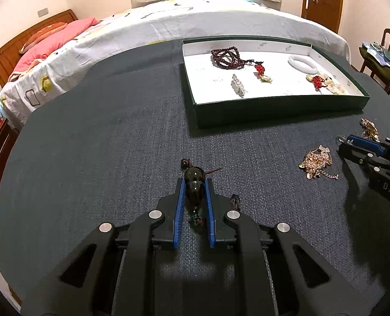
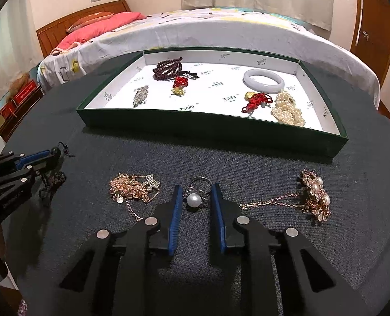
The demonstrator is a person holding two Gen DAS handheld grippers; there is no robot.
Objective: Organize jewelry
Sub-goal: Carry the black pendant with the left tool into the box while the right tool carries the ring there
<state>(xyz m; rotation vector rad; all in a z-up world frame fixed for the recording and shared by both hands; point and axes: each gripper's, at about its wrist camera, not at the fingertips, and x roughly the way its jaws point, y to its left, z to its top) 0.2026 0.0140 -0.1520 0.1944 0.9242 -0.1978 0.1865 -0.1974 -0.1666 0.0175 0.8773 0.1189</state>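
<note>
Gleaming white, the pearl ring [image 2: 195,197] lies unclasped.

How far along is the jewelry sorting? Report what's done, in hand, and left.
Done: bead strand, white bangle and pearl bunch lie in the green tray. In hand: left gripper clamps a dark pendant; right gripper straddles the pearl ring. Left: gold chain, pearl brooch.
</note>
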